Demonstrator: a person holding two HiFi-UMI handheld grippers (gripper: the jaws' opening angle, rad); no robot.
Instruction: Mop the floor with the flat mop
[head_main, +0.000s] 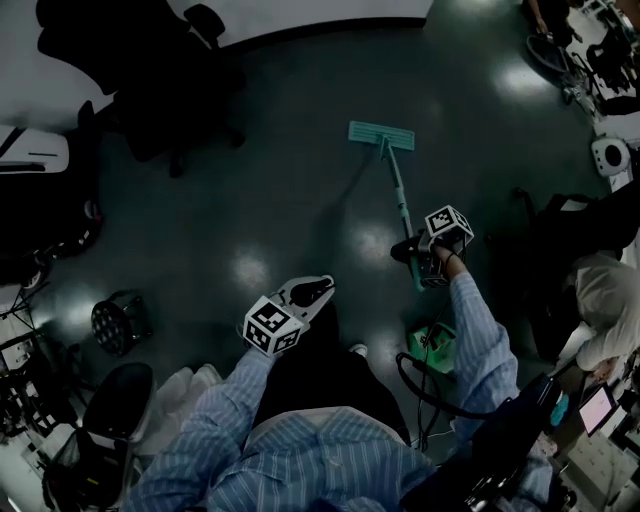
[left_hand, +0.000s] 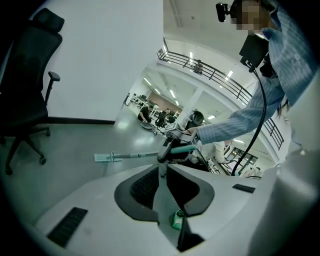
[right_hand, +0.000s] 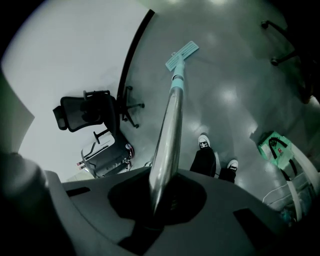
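The flat mop lies with its teal head (head_main: 381, 135) flat on the dark floor ahead of me, its pole (head_main: 401, 205) running back to my right gripper (head_main: 418, 256), which is shut on the upper pole. In the right gripper view the shiny pole (right_hand: 170, 125) rises from between the jaws of the right gripper (right_hand: 162, 197) toward the mop head (right_hand: 182, 54). My left gripper (head_main: 318, 287) hangs to the left of the pole, apart from it. In its own view the left gripper (left_hand: 162, 172) is shut on nothing and looks at the mop head (left_hand: 104, 157) and the right gripper (left_hand: 172, 150).
A black office chair (head_main: 170, 90) stands at the far left near the white wall (left_hand: 100, 60). A green bag (head_main: 433, 345) lies by my right foot, with a black cable (head_main: 425, 385) looping beside it. A round black object (head_main: 118, 322) sits at the left. Another person (head_main: 610, 300) and equipment crowd the right edge.
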